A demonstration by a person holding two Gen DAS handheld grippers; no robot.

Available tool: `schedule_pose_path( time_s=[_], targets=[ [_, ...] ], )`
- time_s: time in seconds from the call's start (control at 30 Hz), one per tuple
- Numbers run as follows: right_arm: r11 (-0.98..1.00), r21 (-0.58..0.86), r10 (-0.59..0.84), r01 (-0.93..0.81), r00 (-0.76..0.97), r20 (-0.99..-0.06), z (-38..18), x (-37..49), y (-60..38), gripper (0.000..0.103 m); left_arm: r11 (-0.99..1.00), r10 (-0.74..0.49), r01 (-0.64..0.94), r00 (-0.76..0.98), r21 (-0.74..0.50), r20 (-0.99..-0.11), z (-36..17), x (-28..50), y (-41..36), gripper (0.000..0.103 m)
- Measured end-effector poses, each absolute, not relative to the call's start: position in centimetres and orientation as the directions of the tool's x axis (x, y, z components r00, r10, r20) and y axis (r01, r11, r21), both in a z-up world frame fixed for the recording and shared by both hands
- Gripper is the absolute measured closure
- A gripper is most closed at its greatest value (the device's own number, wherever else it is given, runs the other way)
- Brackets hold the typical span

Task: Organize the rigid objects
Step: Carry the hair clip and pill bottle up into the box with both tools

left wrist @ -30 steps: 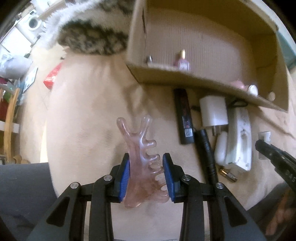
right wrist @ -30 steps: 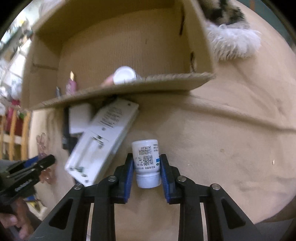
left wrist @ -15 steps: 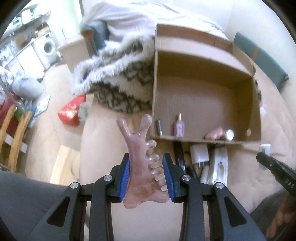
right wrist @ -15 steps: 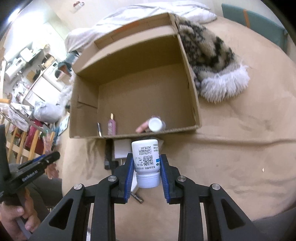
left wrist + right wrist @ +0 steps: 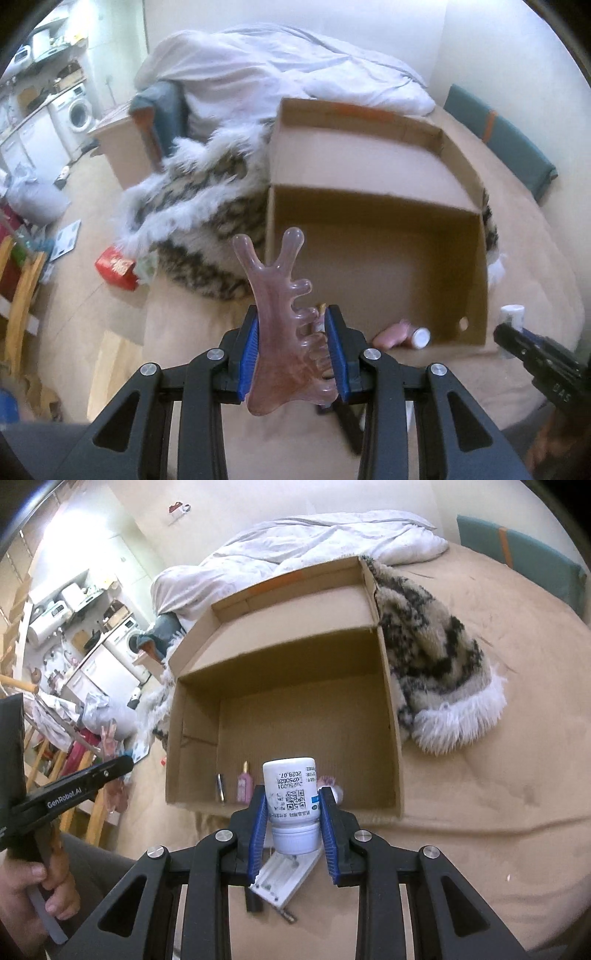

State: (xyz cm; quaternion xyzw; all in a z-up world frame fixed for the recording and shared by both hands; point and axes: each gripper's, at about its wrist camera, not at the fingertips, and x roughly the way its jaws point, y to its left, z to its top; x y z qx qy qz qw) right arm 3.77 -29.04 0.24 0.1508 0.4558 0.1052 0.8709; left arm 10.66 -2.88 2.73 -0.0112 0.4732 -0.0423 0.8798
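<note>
Two things are held above the tan bed cover [image 5: 480,794], both on the near side of the open brown cardboard box [image 5: 391,716] that serves as landmark. The translucent pink comb-shaped scraper with rounded prongs [image 5: 284,325] stands upright in the left gripper [image 5: 291,354], whose jaws with blue pads are clamped on its lower half; its forked top overlaps the box's near left corner in the left wrist view. The white plastic medicine bottle with a printed label [image 5: 291,805] hangs cap-down in the right gripper [image 5: 293,834], jaws pressed tight on its sides, just in front of the box's near wall. Inside the box, against that near wall, lie a small pink perfume bottle with a gold cap [image 5: 244,784], a thin dark metallic stick [image 5: 220,787] to its left, and a pink tube with a white round cap [image 5: 404,336] toward the right. Below the medicine bottle, outside the box, a white rectangular device [image 5: 288,875] and a black bar [image 5: 253,901] rest on the cover. Against the box's right wall, in the right wrist view, sprawls a furry black-and-white blanket with a white fringe [image 5: 439,679]; beyond the box's far side is a rumpled white duvet [image 5: 314,542].
</note>
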Motion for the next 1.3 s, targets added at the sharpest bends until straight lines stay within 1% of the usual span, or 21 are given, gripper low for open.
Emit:
schedule_pose_path(
  time_s=[0.23, 0.33, 0.43, 0.53, 0.63, 0.73, 0.87, 0.97, 1.03, 1.3],
  targets=[
    [0.935, 0.354, 0.315, -0.037, 0.551, -0.773, -0.6, 7.8, -29.8, 0.074, 0.991, -0.121, 0.103, 0.507, -0.079, -0.853, 0.8, 13.8, -4.6, 0.071],
    [0.931, 0.362, 0.323, -0.035, 0.540, -0.777, -1.5, 9.1, -29.7, 0.074, 0.986, -0.156, 0.125, 0.481, -0.109, -0.863, -0.5, 14.7, -5.3, 0.071],
    [0.931, 0.363, 0.324, -0.032, 0.529, -0.785, -2.8, 9.5, -29.4, 0.074, 0.987, -0.138, 0.142, 0.473, -0.080, -0.870, -2.1, 15.0, -6.1, 0.071],
    [0.937, 0.349, 0.313, -0.020, 0.492, -0.812, -4.5, 9.8, -29.1, 0.074, 0.986, -0.143, 0.145, 0.447, -0.086, -0.883, -3.8, 15.3, -6.3, 0.071],
    [0.948, 0.316, 0.291, -0.026, 0.469, -0.834, -5.4, 10.1, -28.5, 0.074, 0.985, -0.163, 0.125, 0.436, -0.120, -0.885, -4.8, 15.7, -5.9, 0.071],
    [0.948, 0.316, 0.292, -0.028, 0.464, -0.836, -5.7, 10.2, -28.2, 0.074, 0.988, -0.145, 0.110, 0.428, -0.107, -0.892, -5.6, 16.3, -5.8, 0.071],
    [0.956, 0.291, 0.270, -0.020, 0.443, -0.855, -6.4, 10.6, -27.8, 0.074, 0.989, -0.145, 0.085, 0.403, -0.121, -0.904, -6.6, 16.7, -5.5, 0.071],
    [0.967, 0.254, 0.238, -0.023, 0.435, -0.868, -6.7, 10.7, -27.3, 0.074, 0.989, -0.149, 0.083, 0.385, -0.126, -0.911, -7.3, 16.8, -5.5, 0.071],
    [0.979, 0.203, 0.193, -0.021, 0.421, -0.886, -7.0, 10.8, -26.8, 0.074, 0.988, -0.149, 0.082, 0.382, -0.127, -0.912, -7.6, 16.7, -5.6, 0.071],
    [0.980, 0.198, 0.191, -0.025, 0.403, -0.895, -7.5, 10.8, -26.2, 0.074, 0.993, -0.109, 0.082, 0.389, -0.084, -0.915, -8.1, 16.4, -5.8, 0.071]
  ],
)
